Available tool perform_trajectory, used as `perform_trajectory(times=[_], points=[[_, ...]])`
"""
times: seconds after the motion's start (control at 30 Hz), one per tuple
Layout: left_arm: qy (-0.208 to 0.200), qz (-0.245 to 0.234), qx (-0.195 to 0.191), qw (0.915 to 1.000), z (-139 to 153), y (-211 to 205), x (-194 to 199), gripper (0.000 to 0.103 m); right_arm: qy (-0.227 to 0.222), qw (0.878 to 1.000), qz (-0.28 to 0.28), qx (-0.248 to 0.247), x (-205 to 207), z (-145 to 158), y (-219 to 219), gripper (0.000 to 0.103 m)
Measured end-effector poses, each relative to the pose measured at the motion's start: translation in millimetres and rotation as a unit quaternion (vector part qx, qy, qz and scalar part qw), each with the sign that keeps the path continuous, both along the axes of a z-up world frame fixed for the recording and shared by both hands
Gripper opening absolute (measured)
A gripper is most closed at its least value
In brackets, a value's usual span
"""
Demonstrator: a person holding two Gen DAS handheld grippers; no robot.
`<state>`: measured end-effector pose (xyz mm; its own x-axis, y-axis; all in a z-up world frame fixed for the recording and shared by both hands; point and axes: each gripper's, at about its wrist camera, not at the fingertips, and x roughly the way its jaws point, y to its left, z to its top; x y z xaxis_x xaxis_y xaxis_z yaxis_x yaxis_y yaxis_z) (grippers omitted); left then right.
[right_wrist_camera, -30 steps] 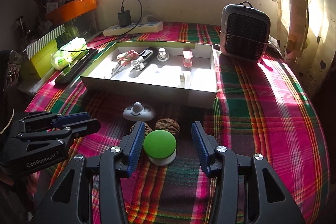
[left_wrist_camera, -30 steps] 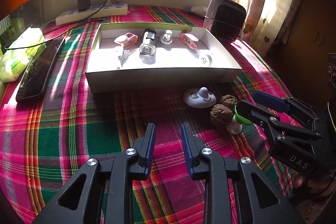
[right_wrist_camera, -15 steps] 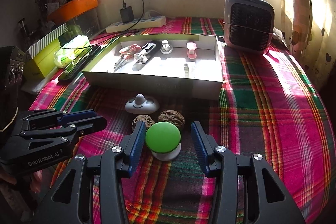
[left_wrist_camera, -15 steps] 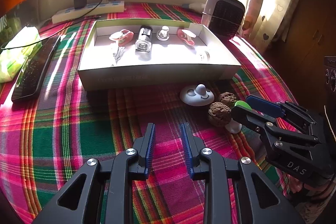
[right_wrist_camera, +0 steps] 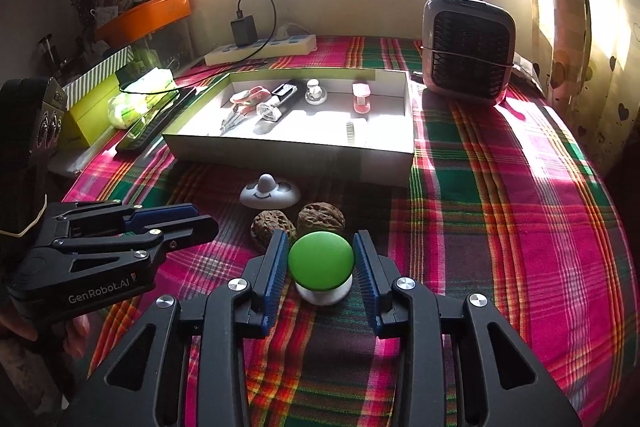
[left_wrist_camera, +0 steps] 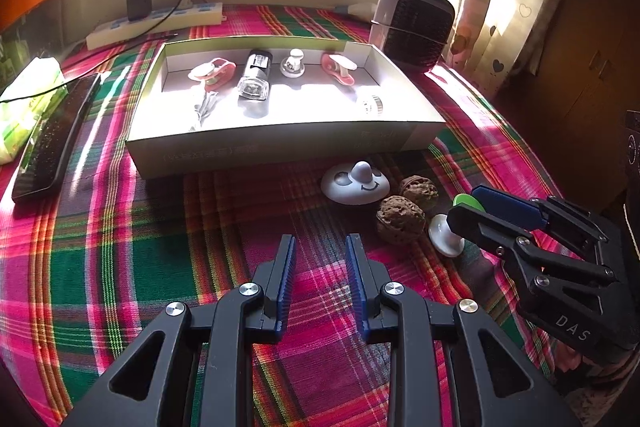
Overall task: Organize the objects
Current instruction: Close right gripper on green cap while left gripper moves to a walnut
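Five or so small things sit in the open cardboard box (right_wrist_camera: 288,147): a flashlight (right_wrist_camera: 280,103), two pink gadgets, a white knob, scissors. Out front on the plaid cloth, the right gripper (right_wrist_camera: 321,269) is closing around the green-capped knob (right_wrist_camera: 321,259), noticeably tighter than a second ago, pads about touching it. Left gripper (left_wrist_camera: 320,279) hangs empty, jaws apart.
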<state>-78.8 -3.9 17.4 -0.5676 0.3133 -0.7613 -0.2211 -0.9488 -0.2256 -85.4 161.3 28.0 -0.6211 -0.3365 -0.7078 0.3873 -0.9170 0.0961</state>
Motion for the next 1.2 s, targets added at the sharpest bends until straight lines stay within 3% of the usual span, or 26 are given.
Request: perform_trajectory(times=[0.27,0.73,1.2], points=[[0.005,-0.029,0.021,0.9993,3.6,12.9,-0.5,0.033,-0.003,1.0,-0.021,0.011,0.4,-1.0,15.2,0.035],[-0.002,-0.053,0.016,0.9984,1.4,41.2,-10.6,0.035,-0.007,0.999,-0.049,0.011,2.5,-1.9,42.1,0.035],[-0.007,-0.041,0.012,0.9991,-4.4,47.2,-16.6,0.035,-0.009,0.999,-0.041,0.001,1.7,-3.4,46.8,0.035]])
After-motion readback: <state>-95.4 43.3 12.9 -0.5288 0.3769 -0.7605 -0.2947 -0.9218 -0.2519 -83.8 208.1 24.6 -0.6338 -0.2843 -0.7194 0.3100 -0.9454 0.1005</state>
